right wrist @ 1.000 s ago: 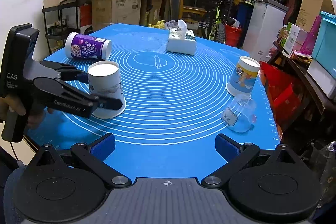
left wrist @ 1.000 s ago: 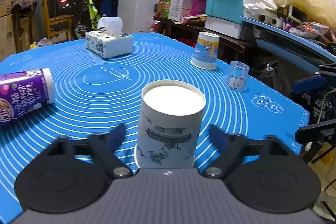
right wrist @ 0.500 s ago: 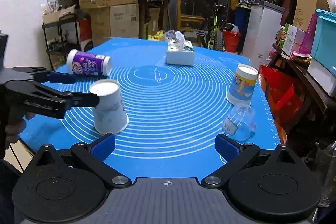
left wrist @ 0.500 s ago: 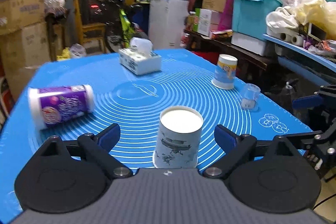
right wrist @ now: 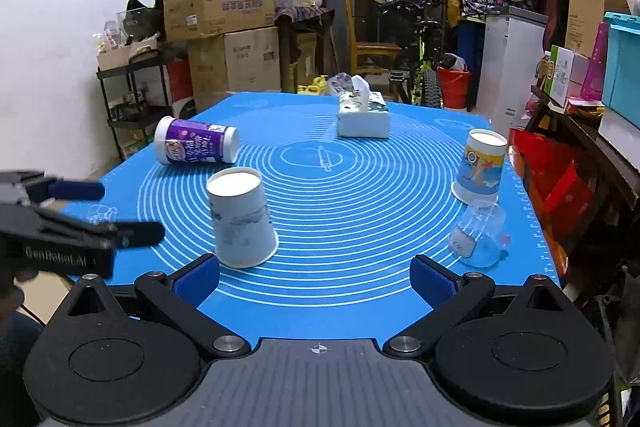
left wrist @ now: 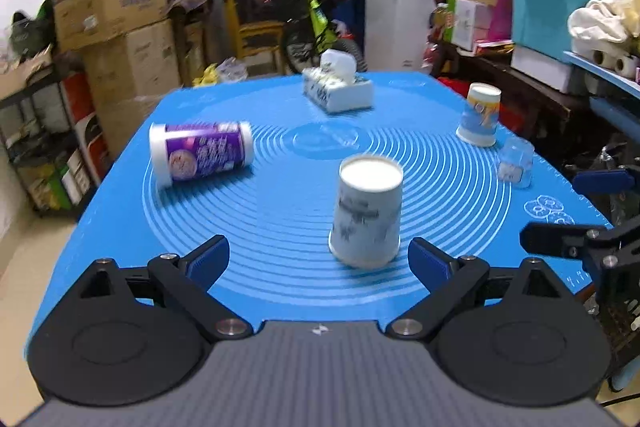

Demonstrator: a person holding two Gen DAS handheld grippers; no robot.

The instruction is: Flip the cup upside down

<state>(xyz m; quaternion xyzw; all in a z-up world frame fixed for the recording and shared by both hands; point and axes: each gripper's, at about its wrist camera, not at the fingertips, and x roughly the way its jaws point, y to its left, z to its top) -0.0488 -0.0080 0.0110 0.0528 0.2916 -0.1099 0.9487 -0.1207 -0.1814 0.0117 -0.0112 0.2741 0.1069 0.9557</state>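
1. The white paper cup with a grey ink print stands mouth-down on the blue mat, near the front edge of the table, its flat base facing up. So placed, it looks already flipped.
2. It should handle as light and thin-walled: stiff enough to hold its shape, but easy to crush or tip. A gentle pinch across the side wall at mid-height looks best; its taper may let it slip.
3. The left gripper has its fingers spread wide and holds nothing; the cup stands just beyond them, closer to the right one, not touched.
4. The right gripper is likewise spread and empty, with the cup near its left finger.
5. Around it: a purple canister lying on its side to the left, a tissue box at the far side, and a yellow-and-blue paper cup and a clear plastic cup, both mouth-down at the right edge.
6. All are well apart from the white cup; nothing blocks a straight approach.
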